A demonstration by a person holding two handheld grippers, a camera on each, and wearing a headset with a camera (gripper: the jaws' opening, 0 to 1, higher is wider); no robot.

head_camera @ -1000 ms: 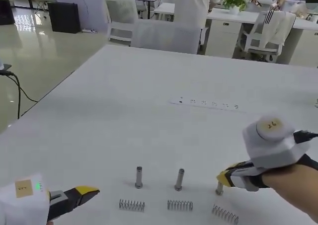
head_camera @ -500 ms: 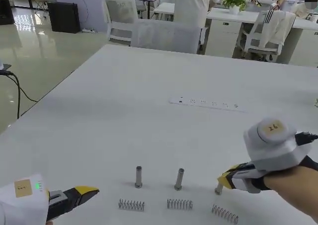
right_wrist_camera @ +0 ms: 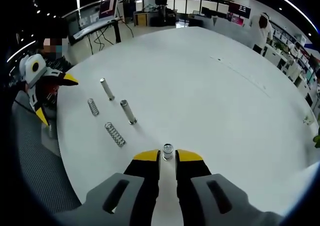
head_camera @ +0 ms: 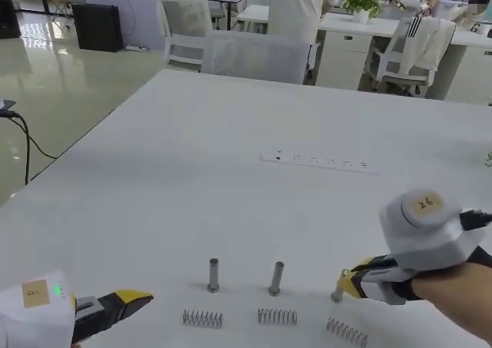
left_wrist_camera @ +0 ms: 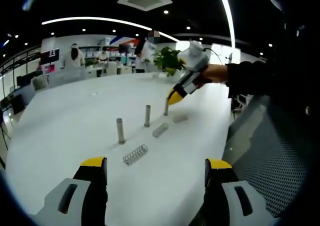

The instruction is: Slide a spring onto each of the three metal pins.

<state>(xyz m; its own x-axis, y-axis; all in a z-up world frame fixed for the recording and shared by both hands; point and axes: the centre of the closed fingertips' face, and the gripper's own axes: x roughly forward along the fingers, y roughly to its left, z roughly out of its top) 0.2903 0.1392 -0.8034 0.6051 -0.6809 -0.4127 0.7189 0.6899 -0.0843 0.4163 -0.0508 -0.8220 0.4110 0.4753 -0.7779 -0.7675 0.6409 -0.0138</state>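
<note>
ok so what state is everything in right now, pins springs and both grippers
left pin: upright, bare, no spring on it
middle pin: upright, bare
right pin: upright, bare, gripped at its top
left spring: lying flat, loose
middle spring: lying flat, loose
right spring: lying flat, loose
left gripper: open, empty
right gripper: shut on the right pin's top
</note>
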